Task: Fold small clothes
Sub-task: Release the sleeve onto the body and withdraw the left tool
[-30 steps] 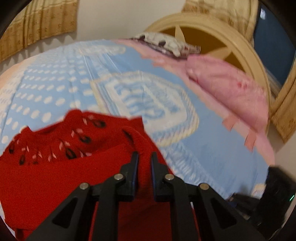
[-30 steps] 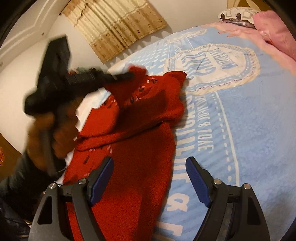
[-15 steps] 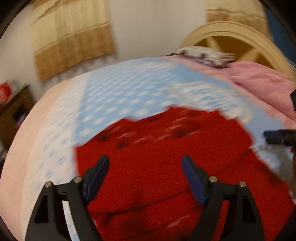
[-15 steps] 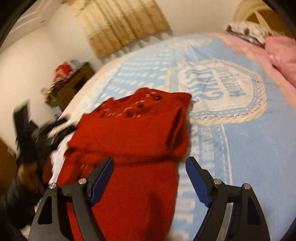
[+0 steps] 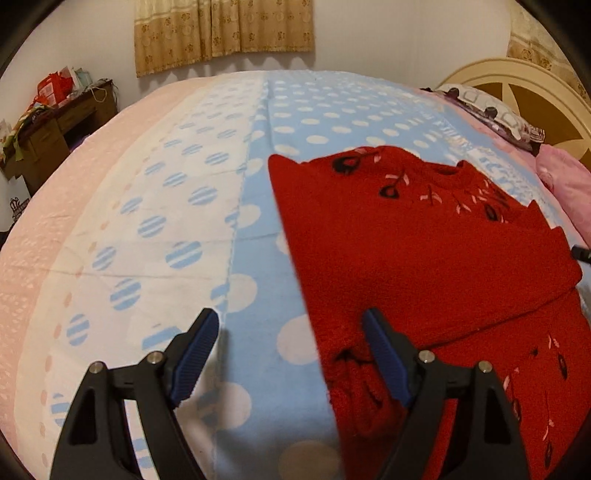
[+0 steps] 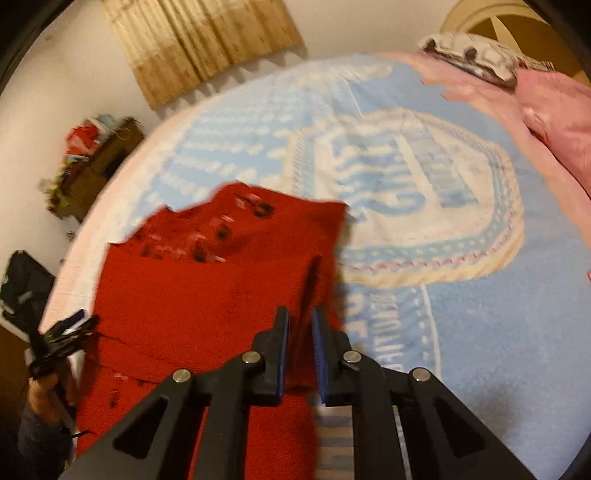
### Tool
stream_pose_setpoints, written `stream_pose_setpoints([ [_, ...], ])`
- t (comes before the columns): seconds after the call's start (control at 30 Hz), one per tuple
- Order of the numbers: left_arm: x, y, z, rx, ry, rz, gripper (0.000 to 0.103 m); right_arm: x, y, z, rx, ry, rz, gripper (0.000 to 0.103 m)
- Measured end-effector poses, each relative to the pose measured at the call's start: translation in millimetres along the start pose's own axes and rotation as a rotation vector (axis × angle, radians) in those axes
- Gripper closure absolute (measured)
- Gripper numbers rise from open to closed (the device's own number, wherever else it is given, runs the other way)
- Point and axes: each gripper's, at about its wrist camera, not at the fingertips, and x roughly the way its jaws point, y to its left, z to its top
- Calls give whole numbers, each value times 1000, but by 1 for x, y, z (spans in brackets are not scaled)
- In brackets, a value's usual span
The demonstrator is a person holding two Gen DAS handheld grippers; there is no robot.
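A small red sweater with black and pink embroidery lies on the blue dotted blanket, its upper part folded over. My left gripper is open and empty at the sweater's left edge, its right finger over the red knit. In the right wrist view the sweater lies at lower left. My right gripper is shut on the sweater's right edge, with red knit between the pads. The left gripper shows at far left in a hand.
The blue and white blanket covers a bed. A pink pillow and a patterned pillow lie by the wooden headboard. A cluttered wooden desk stands beside the bed. Curtains hang on the far wall.
My left gripper let go of the sweater, opened and moved to its left edge. My right gripper, open before, has closed on the sweater's right edge.
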Motion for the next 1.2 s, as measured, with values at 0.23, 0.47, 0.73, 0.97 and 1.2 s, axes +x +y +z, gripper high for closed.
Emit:
stream_pose_setpoints([
  [0.23,-10,2,-10,-8,-1,-34,20,-13,15,-6,-15,-63,113,2],
  [0.47,-35,5,-15,-46,-48,-60,20,-18,25,-9,-40,-60,44,2],
  [0.73,-108,1,-66,56,-85,-140,20,-50,19,-54,-42,-20,74,2],
  [0.97,-155,1,-126,105,-49,-176,20,-101,27,-128,-91,-2,45,2],
  [1.2,-186,-10,-165,78,-62,-220,20,-153,48,-191,-169,-34,51,2],
])
